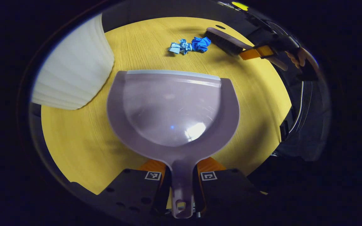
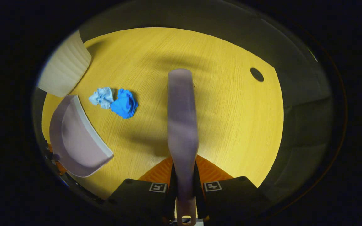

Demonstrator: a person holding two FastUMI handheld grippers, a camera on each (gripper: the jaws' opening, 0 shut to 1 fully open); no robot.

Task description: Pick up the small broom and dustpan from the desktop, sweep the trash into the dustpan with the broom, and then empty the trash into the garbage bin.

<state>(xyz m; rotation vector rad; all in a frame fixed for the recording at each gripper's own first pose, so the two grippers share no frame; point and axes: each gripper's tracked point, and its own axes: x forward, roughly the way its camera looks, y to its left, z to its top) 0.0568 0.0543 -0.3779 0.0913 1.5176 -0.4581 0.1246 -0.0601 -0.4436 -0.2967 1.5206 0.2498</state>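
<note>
Already in hand, the dustpan (image 1: 173, 110) sits low over the desktop (image 1: 256, 94), its handle clamped by the left gripper (image 1: 181, 188), while the right gripper (image 2: 184, 188) pinches the broom (image 2: 182, 119) by its handle. Two crumpled blue scraps (image 2: 115, 102) lie just ahead of the pan's lip, near the white garbage bin (image 1: 74, 69). A hard stroke risks flicking the light scraps past the pan.

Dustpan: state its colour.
The dustpan is a pale greyish lilac with a lighter strip along its front lip, best seen in the left gripper view.
</note>
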